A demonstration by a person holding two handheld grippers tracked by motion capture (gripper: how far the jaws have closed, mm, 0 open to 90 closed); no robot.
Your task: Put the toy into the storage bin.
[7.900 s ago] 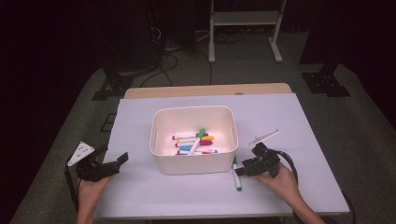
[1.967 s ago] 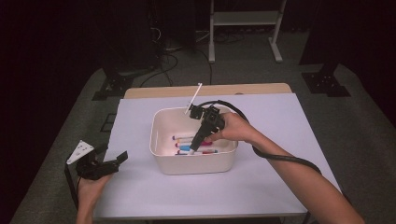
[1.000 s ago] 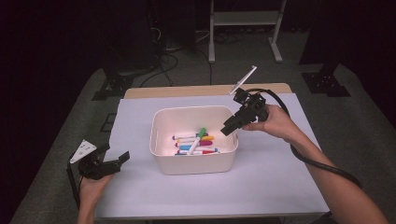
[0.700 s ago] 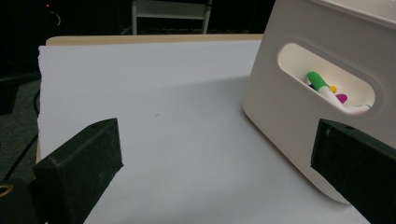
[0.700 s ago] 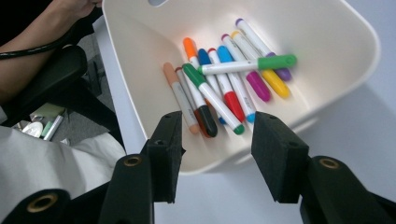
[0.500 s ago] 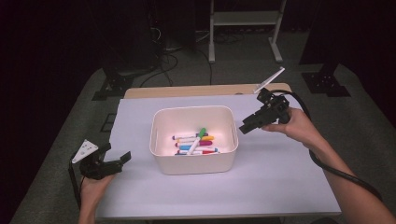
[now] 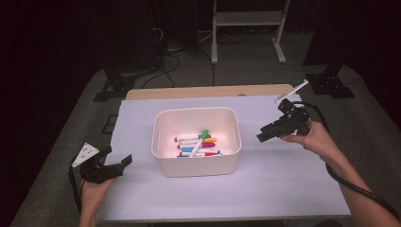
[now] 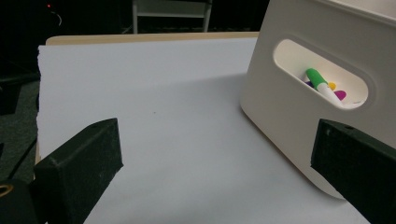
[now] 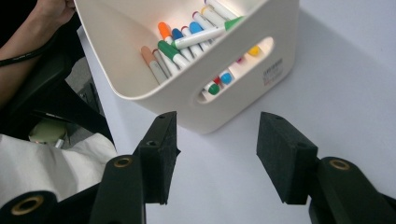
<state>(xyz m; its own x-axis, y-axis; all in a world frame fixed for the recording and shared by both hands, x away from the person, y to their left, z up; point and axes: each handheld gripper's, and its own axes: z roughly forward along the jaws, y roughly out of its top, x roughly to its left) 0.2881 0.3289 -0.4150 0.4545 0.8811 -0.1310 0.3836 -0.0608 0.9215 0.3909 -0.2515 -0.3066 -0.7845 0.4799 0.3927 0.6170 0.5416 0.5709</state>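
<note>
A: How is the light in the high view?

B: Strong on the white table sheet (image 7: 265, 189), which nearly washes out; the room behind it falls into black. The bin (image 7: 196, 142) glows pale and throws a soft shadow toward the near edge.

A: Is it sharp?

B: Fairly soft and grainy. The markers (image 7: 196, 144) read as colour blobs.

A: And the 2 gripper views?

B: In the left gripper view, the near black blocks blur slightly and the bin's wall (image 8: 299, 121) is evenly lit, with a faint shadow at its foot. In the right gripper view, the sheet (image 9: 355, 70) is bright, the bin's inside is shaded warm, and straight edges bow near the frame's borders.
</note>
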